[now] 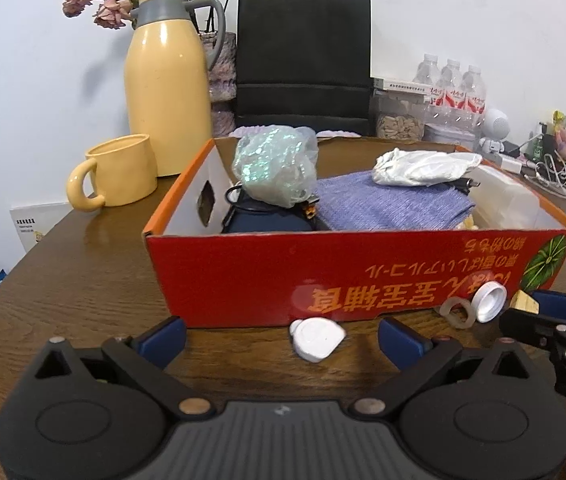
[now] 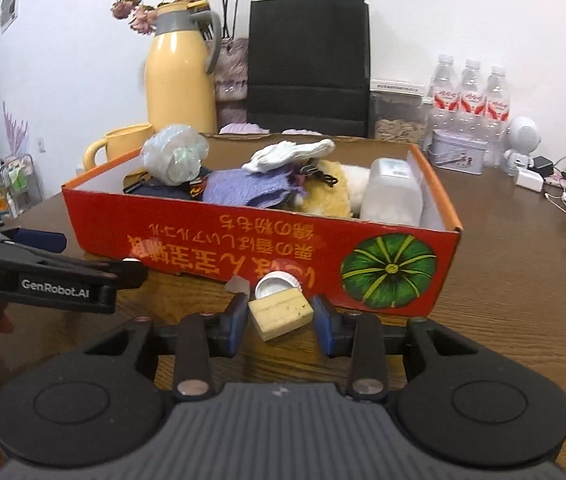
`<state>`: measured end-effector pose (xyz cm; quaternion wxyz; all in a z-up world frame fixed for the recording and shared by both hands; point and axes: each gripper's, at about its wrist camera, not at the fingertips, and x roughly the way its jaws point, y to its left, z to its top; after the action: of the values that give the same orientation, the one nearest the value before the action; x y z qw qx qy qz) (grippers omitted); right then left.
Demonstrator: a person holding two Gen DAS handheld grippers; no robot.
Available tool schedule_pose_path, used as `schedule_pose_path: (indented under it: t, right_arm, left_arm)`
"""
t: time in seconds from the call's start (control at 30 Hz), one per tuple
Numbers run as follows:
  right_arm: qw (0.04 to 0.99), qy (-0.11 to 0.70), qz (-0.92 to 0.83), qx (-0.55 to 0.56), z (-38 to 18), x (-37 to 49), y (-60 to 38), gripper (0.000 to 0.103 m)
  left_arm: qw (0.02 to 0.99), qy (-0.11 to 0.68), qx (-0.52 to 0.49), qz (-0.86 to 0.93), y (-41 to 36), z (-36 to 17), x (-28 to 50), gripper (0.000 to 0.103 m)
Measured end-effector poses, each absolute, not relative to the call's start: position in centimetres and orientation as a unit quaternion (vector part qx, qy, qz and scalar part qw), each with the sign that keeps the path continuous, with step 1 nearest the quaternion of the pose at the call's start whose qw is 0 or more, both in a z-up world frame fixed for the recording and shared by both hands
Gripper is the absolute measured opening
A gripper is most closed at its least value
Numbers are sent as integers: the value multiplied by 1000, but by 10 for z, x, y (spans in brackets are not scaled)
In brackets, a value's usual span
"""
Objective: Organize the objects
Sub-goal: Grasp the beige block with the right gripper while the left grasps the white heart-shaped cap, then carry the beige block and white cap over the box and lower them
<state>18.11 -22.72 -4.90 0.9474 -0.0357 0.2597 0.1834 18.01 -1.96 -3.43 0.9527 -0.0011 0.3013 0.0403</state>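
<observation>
Right tool [image 2: 281,316] clamps wooden block [image 2: 281,314]; left tool [image 1: 281,338] spread around white tag [image 1: 317,338].

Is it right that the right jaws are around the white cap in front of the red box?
Not quite. The right gripper has its jaws around the wooden block; the white cap lies just behind it, before the red box. The right wrist view shows this.
</observation>
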Motion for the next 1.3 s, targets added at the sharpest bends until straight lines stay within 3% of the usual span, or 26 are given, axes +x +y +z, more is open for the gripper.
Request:
schedule_pose_path:
  t: [0.1, 0.2, 0.23, 0.7, 1.3]
  right_arm:
    - [948, 258, 182, -39, -48, 181, -227, 36]
    - [948, 257, 182, -42, -48, 181, -226, 36]
    - [949, 256, 181, -43, -48, 181, -225, 36]
    - [959, 211, 185, -38, -42, 164, -227, 36]
    - [967, 142, 208, -50, 12, 189, -207, 36]
  left_arm:
    - [953, 299, -2, 41, -24, -36, 181, 89]
    - [953, 302, -14, 30, -27, -38, 181, 54]
    - [952, 303, -18, 25, -28, -39, 180, 27]
    - [965, 260, -28, 3, -32, -27, 153, 27]
    - [984, 178, -23, -10, -32, 39, 174, 27]
